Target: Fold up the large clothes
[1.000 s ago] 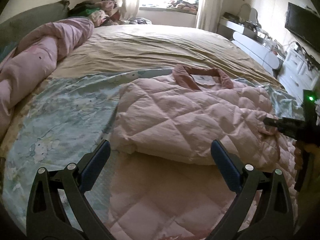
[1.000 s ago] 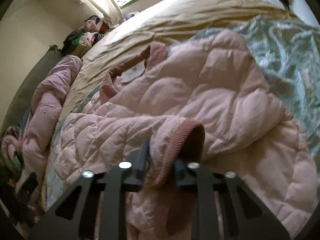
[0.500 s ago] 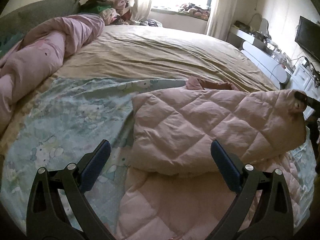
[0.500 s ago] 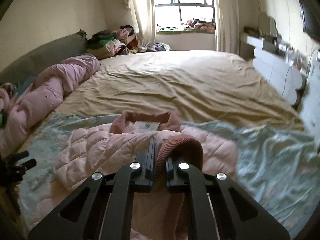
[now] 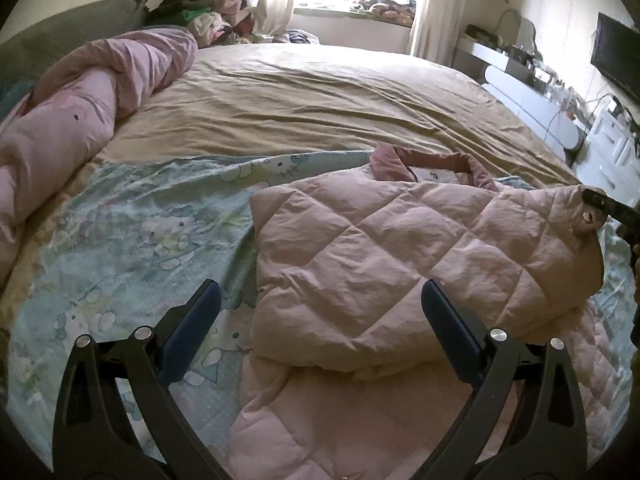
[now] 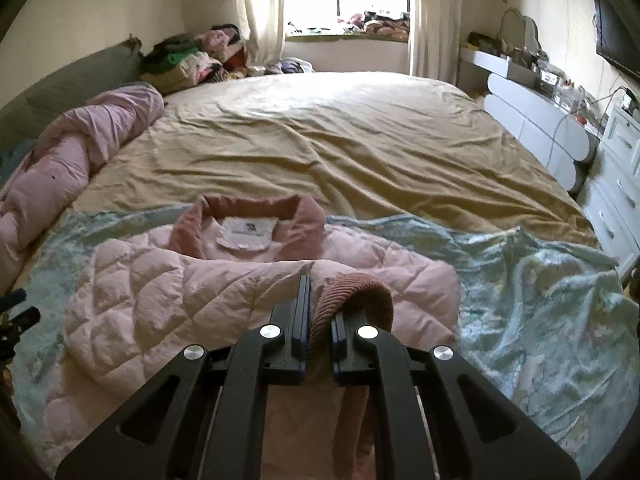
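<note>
Ribbed dusty-pink knit, the sleeve cuff (image 6: 352,300) of the quilted jacket (image 5: 400,256), sits pinched between the nearly closed jaws of the right gripper (image 6: 320,320), its loose end drooping below the fingers. Holding by the cuff looks chosen so the whole sleeve can be carried over the jacket body as one fold. Nearest the left wrist camera, the left gripper (image 5: 320,320) hovers above the jacket's near edge with its jaws spread wide and nothing between them, probably ready to pin or smooth the fabric.

The jacket lies on the blue cartoon-print sheet (image 5: 140,220), one quilted panel already doubled across its middle. At its far end the dusty-pink collar (image 6: 248,212) stands open around a white label (image 6: 248,232). Beyond the collar stretches the tan bedspread (image 6: 320,128); far left of the jacket lies a rolled pink duvet (image 5: 80,120).

The lower hem runs out of both views, and the folded panel hides whatever sleeve lies beneath it. From the left wrist only a dark tip of the right gripper shows, at the jacket's right corner.
</note>
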Demonstrator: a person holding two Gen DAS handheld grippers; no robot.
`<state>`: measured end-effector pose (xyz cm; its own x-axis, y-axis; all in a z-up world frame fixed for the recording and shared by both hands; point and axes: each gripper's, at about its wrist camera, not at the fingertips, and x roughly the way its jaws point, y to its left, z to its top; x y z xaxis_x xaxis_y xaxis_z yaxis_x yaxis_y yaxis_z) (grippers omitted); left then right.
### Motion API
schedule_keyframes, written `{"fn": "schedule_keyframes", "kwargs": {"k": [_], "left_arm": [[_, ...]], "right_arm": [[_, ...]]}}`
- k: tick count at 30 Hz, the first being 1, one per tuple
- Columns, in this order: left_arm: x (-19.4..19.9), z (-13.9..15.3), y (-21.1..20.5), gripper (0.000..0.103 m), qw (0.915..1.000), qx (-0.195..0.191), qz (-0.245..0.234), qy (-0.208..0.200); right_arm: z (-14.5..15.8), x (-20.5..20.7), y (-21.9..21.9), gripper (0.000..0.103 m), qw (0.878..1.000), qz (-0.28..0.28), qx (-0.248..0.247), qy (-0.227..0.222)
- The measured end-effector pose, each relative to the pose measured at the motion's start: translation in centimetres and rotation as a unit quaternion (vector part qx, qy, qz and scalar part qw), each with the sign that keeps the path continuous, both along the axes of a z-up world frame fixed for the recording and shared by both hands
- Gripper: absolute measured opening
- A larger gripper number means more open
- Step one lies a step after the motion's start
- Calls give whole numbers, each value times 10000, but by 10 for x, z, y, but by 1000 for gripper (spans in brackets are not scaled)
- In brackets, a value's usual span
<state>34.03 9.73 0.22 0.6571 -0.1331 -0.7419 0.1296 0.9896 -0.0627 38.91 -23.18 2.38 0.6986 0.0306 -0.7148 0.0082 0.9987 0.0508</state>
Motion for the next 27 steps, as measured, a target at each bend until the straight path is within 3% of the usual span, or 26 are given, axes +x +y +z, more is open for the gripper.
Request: {"fn": "schedule_keyframes", "kwargs": {"k": [11,13,15,27], "left_arm": [[5,-6,-21,94,9993,236,-277,48],[6,-5,-21,94,9994,213,-266,38],[7,-5,-23,94,9994,187,-274,29],[17,-10,-52,94,9989,249,-387,106]], "right_arm": [[-22,7,-10,17,9991,-265,152,300],[-21,6,-11,26,9990,-281,140,313],[-18,1,-12,50,9989,-379,-24,257],[16,-25,-4,62,9994,-136,-163,-273]]}}
